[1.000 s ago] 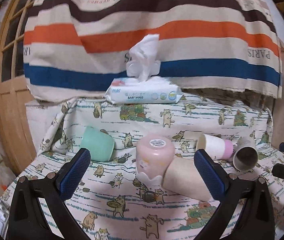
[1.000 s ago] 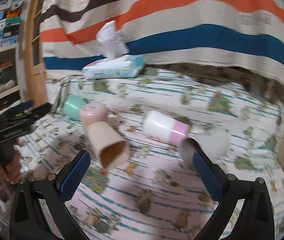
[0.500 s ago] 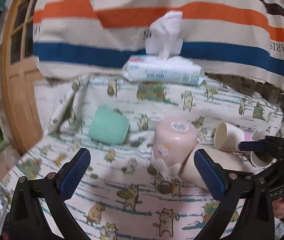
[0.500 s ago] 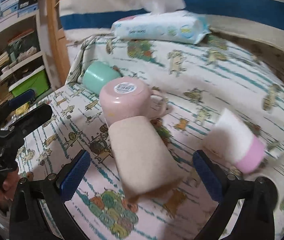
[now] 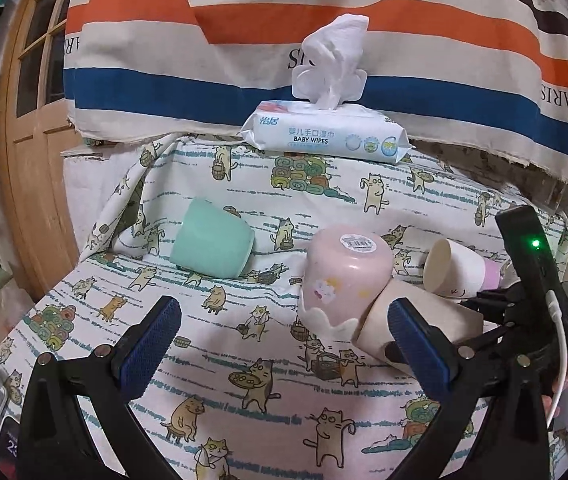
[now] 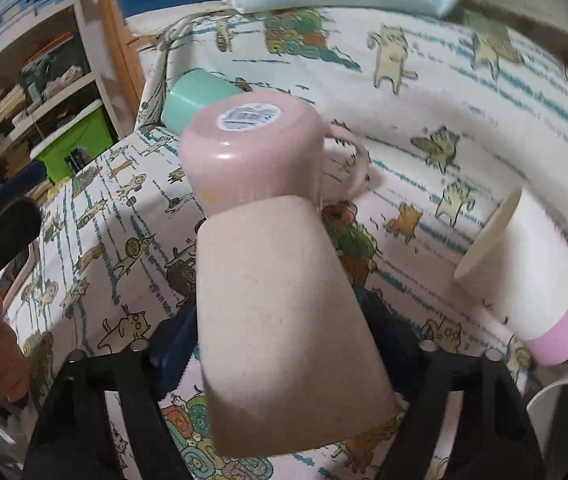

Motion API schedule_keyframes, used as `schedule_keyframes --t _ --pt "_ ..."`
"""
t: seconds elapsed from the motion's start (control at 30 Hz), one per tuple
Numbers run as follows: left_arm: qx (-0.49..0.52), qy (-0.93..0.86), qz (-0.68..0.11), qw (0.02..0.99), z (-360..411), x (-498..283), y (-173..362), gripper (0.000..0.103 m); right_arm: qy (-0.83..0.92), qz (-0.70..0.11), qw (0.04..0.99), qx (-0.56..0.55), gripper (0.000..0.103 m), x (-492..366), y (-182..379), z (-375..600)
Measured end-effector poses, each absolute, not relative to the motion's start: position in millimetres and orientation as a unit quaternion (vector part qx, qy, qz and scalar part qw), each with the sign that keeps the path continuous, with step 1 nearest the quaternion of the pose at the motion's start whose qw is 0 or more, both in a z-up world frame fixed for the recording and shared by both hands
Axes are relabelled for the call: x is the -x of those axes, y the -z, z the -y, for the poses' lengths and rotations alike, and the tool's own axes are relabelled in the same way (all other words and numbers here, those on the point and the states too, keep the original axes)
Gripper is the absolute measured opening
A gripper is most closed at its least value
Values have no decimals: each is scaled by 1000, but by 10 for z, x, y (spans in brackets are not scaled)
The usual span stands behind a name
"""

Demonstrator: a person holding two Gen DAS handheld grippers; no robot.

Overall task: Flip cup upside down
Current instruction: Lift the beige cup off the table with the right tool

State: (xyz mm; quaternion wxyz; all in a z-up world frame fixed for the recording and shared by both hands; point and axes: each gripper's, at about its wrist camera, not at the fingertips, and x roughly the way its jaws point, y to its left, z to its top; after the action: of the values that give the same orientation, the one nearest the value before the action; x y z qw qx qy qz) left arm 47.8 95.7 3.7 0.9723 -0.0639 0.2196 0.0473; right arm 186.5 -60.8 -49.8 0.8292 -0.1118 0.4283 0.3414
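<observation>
A beige cup [image 6: 284, 320] lies on its side on the cat-print cloth, its base against an upside-down pink mug [image 6: 252, 152]. My right gripper [image 6: 284, 336] is shut on the beige cup, its fingers mostly hidden behind the cup. In the left wrist view the beige cup [image 5: 379, 320] shows beside the pink mug [image 5: 343, 276], with the right gripper's body at the right. My left gripper [image 5: 284, 344] is open and empty, held above the cloth in front of the cups.
A mint green cup [image 5: 212, 248] lies on its side at the left. A white cup with a pink base [image 6: 535, 284] lies on its side at the right, with another white cup's rim [image 6: 563, 412] beside it. A baby wipes pack [image 5: 323, 136] sits at the back.
My right gripper has moved in low onto the beige cup and its jaws have closed from wide open onto it. My left gripper stays open and has shifted slightly.
</observation>
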Motion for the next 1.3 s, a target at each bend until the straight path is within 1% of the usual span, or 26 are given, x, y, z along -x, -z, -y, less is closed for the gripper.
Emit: schedule_keyframes --t 0.03,0.1,0.33,0.47,0.6,0.73,1.1,1.17,1.2,1.23,1.3 --pt "63 -47 -220 972 -954 -480 -33 103 -340 -429 831 103 71 -1857 499 630" --pt "58 -49 -221 972 -937 -482 -28 103 -327 -430 837 89 70 -1821 486 686" --pt "41 -55 -210 975 -884 -449 -46 103 -244 -407 878 64 70 -1379 244 1011" --pt "37 -57 -208 976 -874 -445 -51 103 -166 -413 895 19 70 -1137 168 1305" --pt "33 -62 -208 976 -883 -449 -42 103 -113 -409 905 -21 70 -1026 232 1512" --pt "33 -65 -214 974 -885 -475 -20 103 -82 -421 902 -41 70 -1032 347 1590" --pt "-25 -55 -190 980 -642 -390 -35 103 -68 -414 907 -33 70 -1045 445 1562" --pt "-42 -62 -176 982 -588 -354 -51 103 -66 -406 911 -26 72 -1023 410 1552" --pt "-47 -67 -168 982 -568 -336 -60 103 -65 -402 913 -21 81 -1012 382 1546" --pt "-51 -71 -162 983 -556 -321 -67 103 -66 -399 914 -19 86 -1001 355 1550" --pt "-51 -70 -158 984 -561 -311 -75 103 -72 -382 921 -20 86 -949 273 1572"
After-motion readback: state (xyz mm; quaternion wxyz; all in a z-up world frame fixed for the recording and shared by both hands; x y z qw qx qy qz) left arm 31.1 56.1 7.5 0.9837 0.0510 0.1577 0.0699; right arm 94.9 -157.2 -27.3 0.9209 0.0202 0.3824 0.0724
